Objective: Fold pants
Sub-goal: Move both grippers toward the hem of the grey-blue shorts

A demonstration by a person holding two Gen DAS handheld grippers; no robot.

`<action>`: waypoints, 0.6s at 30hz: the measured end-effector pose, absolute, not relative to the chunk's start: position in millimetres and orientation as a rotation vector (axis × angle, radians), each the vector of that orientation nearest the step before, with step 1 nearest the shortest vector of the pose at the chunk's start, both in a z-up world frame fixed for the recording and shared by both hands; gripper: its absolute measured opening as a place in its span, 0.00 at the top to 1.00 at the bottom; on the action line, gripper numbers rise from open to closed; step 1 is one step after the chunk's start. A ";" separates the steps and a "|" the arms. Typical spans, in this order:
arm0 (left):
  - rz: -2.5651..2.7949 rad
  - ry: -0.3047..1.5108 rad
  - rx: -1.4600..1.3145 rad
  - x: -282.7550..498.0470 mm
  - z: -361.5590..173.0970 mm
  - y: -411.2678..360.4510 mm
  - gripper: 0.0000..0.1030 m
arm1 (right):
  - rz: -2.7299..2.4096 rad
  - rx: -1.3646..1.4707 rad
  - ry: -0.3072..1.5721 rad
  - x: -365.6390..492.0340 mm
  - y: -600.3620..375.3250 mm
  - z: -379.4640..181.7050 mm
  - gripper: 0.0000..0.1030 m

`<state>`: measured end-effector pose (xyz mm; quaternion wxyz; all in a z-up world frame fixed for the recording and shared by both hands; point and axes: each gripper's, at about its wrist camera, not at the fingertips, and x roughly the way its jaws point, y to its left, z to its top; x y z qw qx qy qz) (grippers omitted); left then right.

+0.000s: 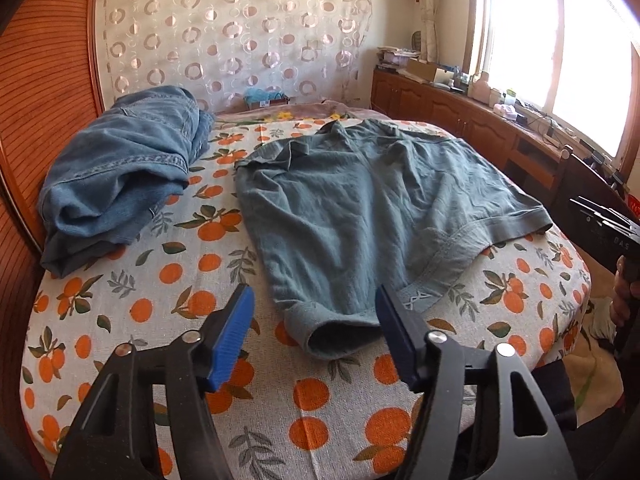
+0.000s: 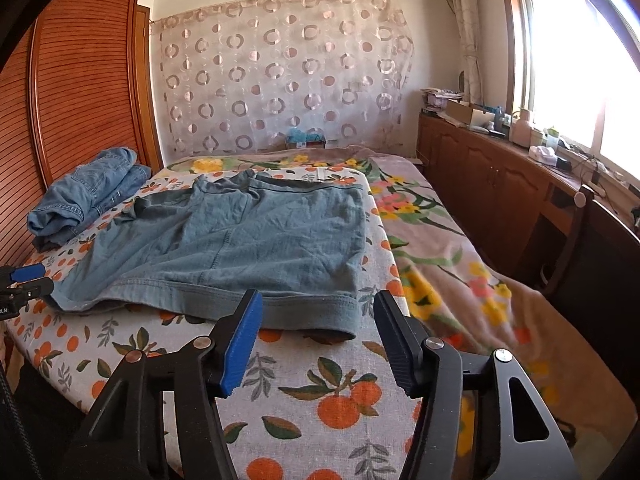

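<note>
- Two grippers are in view, each over the near edge of the bed (image 2: 320,412), which is covered by an orange-print sheet (image 1: 168,280).
- Left gripper (image 1: 316,332): jaws spread, blue pads on either side of the near leg cuff of the pants (image 1: 360,208). The pads do not press on the cloth. Nothing is pinched.
- Right gripper (image 2: 318,340): jaws spread, positioned just short of the pants hem (image 2: 308,312) at the near edge. Pads stand clear of the fabric. Nothing is held.
- Pants: grey-blue, spread mostly flat across the middle of the sheet, wrinkled, one leg reaching toward the near edge in the left wrist view.
- Folded denim garment (image 1: 120,172): bundled near the far left corner of the sheet, beside the wooden slatted panel (image 1: 44,100), apart from the pants.
- Floral blanket (image 2: 440,248): covers the right side of the bed, beyond the sheet's right edge.
- Containers: a cardboard box (image 2: 466,114) stands on the wooden cabinet (image 2: 492,176) under the window; its contents cannot be told. A small box (image 1: 266,100) with blue material inside sits at the far edge of the bed.
</note>
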<state>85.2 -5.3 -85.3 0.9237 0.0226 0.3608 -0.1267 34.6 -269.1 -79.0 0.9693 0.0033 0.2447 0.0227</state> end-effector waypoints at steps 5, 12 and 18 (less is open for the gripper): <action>-0.252 0.780 0.044 88.0 -95.8 -0.3 0.47 | 0.042 0.029 0.528 45.4 -271.9 -80.8 0.49; -0.255 0.823 0.026 87.5 -109.0 4.9 0.49 | 0.056 0.056 0.573 50.4 -271.5 -82.3 0.49; -0.258 0.818 0.026 84.5 -110.2 7.0 0.49 | 0.071 0.072 0.603 56.8 -275.3 -77.9 0.51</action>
